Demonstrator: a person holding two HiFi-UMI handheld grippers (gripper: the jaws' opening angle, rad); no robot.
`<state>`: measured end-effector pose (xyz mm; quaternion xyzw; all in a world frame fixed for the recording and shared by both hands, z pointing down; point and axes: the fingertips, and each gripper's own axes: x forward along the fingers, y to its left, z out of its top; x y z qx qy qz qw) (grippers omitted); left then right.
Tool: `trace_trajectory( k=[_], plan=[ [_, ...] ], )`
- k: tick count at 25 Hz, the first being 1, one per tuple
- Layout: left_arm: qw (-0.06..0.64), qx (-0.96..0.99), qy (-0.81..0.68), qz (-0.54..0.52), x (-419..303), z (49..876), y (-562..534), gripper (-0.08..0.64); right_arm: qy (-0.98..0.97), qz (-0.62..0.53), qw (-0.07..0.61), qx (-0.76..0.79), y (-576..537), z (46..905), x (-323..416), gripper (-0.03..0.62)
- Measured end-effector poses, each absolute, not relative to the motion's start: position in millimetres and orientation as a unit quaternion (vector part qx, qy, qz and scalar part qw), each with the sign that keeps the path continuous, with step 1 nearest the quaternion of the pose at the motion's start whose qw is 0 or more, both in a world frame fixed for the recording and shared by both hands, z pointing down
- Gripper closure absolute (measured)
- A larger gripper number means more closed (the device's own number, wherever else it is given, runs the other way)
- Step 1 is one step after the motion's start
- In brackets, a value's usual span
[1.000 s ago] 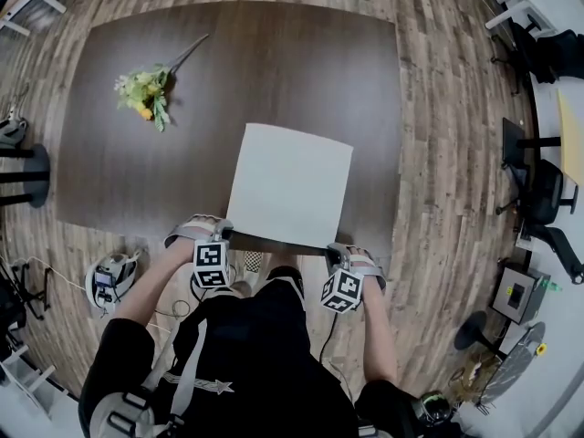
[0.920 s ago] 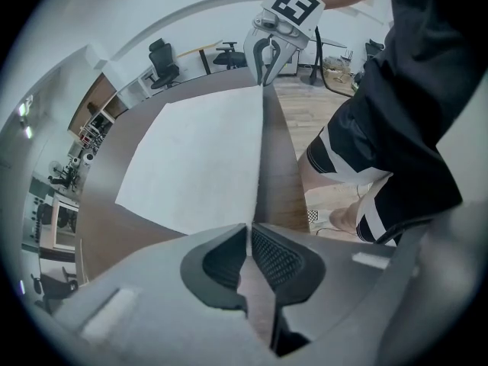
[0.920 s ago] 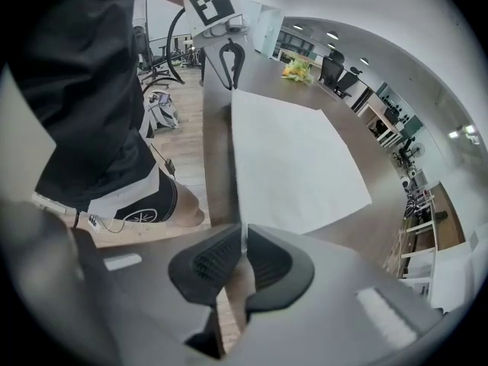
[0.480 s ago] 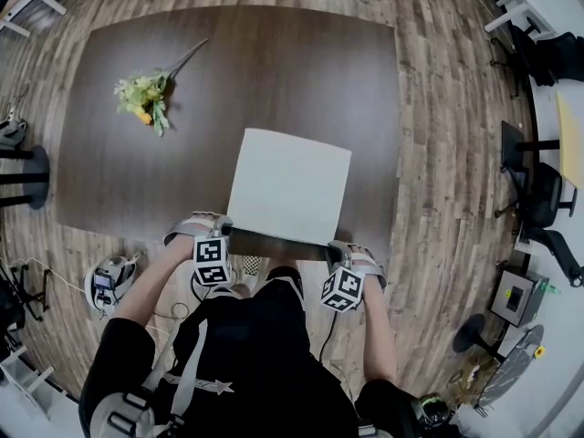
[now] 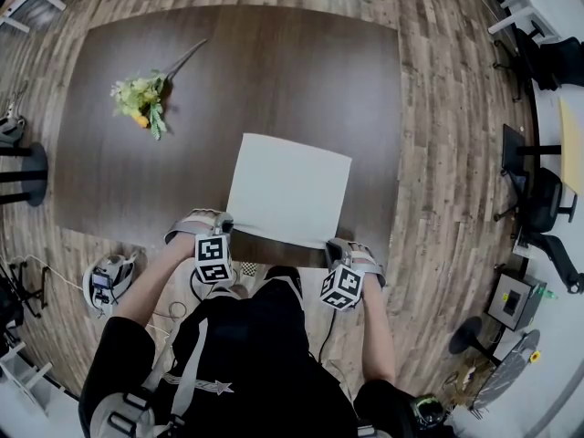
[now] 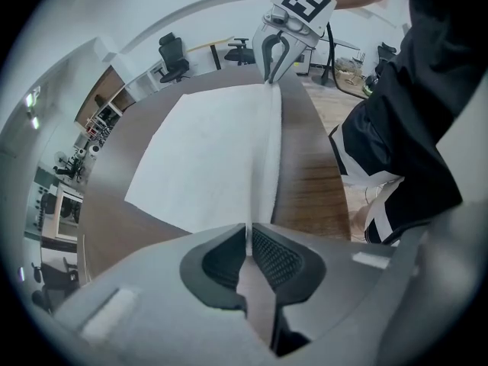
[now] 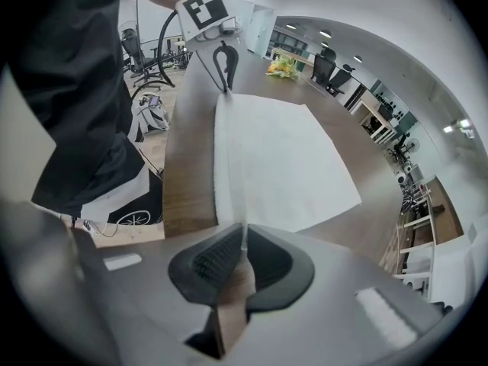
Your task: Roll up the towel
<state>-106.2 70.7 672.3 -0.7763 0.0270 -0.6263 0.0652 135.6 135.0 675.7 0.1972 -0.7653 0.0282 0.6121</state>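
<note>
Both pairs of my jaws are pressed together on the near edge of the white towel (image 5: 289,188), one pair at each near corner.

In the head view, my left gripper (image 5: 225,229) and right gripper (image 5: 330,246) sit at the near rim of the dark brown bench (image 5: 274,71). The towel lies spread flat from there toward the bench's middle. A bunch of yellow-green flowers (image 5: 141,96) lies well apart at the far left. Wood-plank floor (image 5: 438,108) surrounds the bench, with black office chairs (image 5: 543,194) at the right.

In the left gripper view, the thin edge runs from between my jaws to the right gripper opposite, a narrow strip of it turned up off the bench.

In the right gripper view, the same strip leads from my jaws to the left gripper. The flowers lie beyond it, and desks and chairs fill the room behind.
</note>
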Motion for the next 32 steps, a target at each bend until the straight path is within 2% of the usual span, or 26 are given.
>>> trace_trajectory(
  k=[4, 9, 12, 22, 32],
  plan=[
    [0.068, -0.774, 0.047, -0.628, -106, 678, 64, 0.509, -0.760, 0.030, 0.609, 0.225, 125, 677, 141, 0.550],
    [0.060, -0.779, 0.078, -0.620, -105, 675, 53, 0.402, -0.758, 0.033, 0.600, 0.255, 118, 674, 148, 0.482],
    [0.065, -0.778, 0.077, -0.620, -107, 672, 51, 0.375, -0.757, 0.028, 0.601, 0.255, 117, 671, 148, 0.458],
    [0.087, -0.780, 0.075, -0.615, -103, 656, 65, 0.373, -0.760, 0.009, 0.595, 0.261, 126, 651, 142, 0.438],
    [0.072, -0.779, 0.053, -0.620, -101, 669, 93, 0.388, -0.768, 0.021, 0.597, 0.233, 153, 667, 127, 0.440]
  ],
)
